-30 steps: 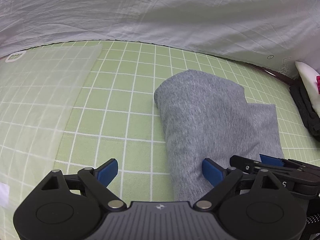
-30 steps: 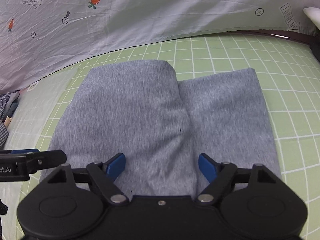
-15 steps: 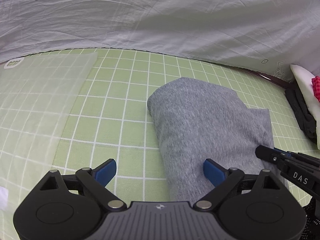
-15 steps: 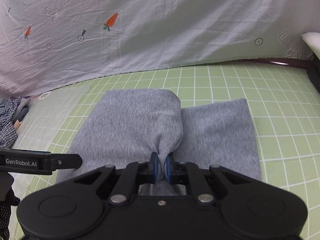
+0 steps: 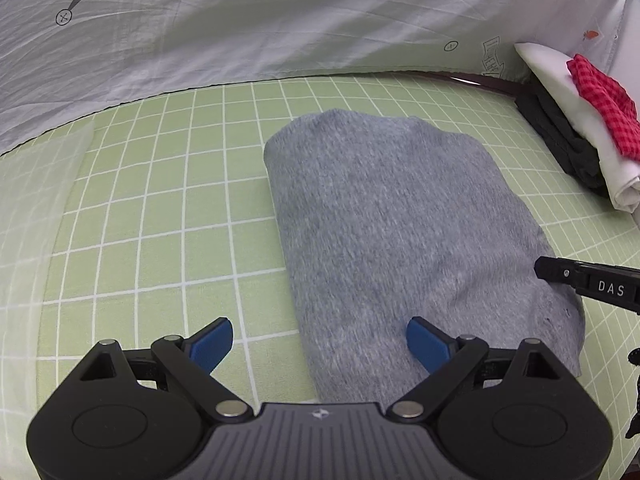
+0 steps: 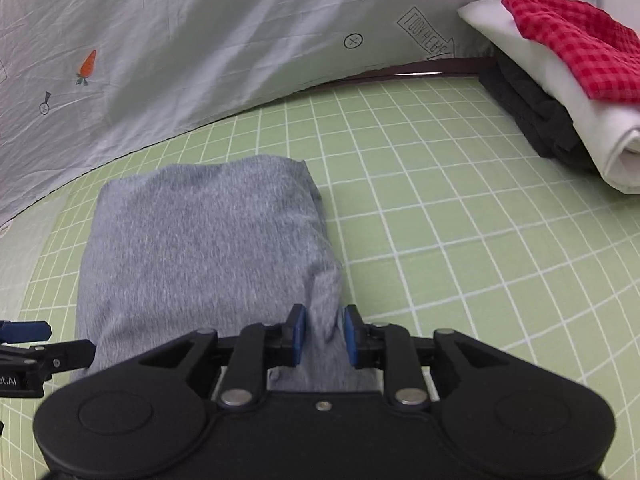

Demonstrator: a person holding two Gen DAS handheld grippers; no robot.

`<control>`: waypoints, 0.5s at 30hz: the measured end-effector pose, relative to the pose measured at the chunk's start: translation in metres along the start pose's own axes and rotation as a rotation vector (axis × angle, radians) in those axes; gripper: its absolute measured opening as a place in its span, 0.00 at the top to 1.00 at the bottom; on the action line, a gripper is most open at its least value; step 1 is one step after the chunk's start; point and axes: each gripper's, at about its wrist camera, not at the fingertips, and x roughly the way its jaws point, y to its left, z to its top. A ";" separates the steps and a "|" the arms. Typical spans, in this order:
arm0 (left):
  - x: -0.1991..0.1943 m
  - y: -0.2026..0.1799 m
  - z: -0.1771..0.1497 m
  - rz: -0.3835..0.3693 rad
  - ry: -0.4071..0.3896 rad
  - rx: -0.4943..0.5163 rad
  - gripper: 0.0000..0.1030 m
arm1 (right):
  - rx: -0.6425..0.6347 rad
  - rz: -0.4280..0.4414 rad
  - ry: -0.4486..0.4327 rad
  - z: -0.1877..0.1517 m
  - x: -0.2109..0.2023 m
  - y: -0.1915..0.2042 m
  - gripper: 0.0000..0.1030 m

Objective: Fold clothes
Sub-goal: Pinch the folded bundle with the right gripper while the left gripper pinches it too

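A grey garment [image 5: 392, 232] lies folded into a narrow thick bundle on the green grid mat [image 5: 160, 220]. My left gripper [image 5: 320, 344] is open low over its near left edge, one pad above the cloth and the other above the mat. My right gripper [image 6: 325, 336] sits at the garment's [image 6: 200, 248] near right corner. Its jaws are opening, with a raised ridge of grey cloth still filling the gap between the blue pads [image 6: 298, 334]. The right gripper's finger [image 5: 560, 274] shows at the bundle's right side in the left wrist view. The left gripper's finger [image 6: 44, 354] shows at the left in the right wrist view.
A stack of folded clothes stands at the far right: dark cloth [image 6: 532, 120] below, white [image 6: 568, 92] in the middle, red checked [image 6: 576, 36] on top. A printed white sheet [image 5: 280, 16] hangs behind the mat. A translucent sheet [image 5: 32, 184] covers the mat's left part.
My right gripper shut on the garment's right flap and carried it leftwards over the rest, making one narrow bundle. Its jaws have now widened. Both views have swung towards the clothes stack.
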 end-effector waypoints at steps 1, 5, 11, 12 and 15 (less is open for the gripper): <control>0.000 0.002 0.001 -0.003 0.003 -0.014 0.09 | -0.001 -0.002 -0.002 0.000 -0.001 -0.001 0.66; -0.006 0.006 0.003 -0.002 -0.009 -0.054 0.09 | 0.001 0.012 -0.013 0.003 -0.003 -0.003 0.56; -0.011 0.019 0.010 -0.063 -0.029 -0.139 0.09 | 0.035 0.085 -0.023 0.011 -0.002 -0.007 0.35; -0.010 0.021 0.012 -0.073 -0.029 -0.153 0.09 | 0.043 0.096 -0.017 0.013 0.000 -0.008 0.32; -0.003 0.021 0.017 -0.094 -0.018 -0.163 0.09 | 0.063 0.124 0.016 0.016 0.011 -0.009 0.29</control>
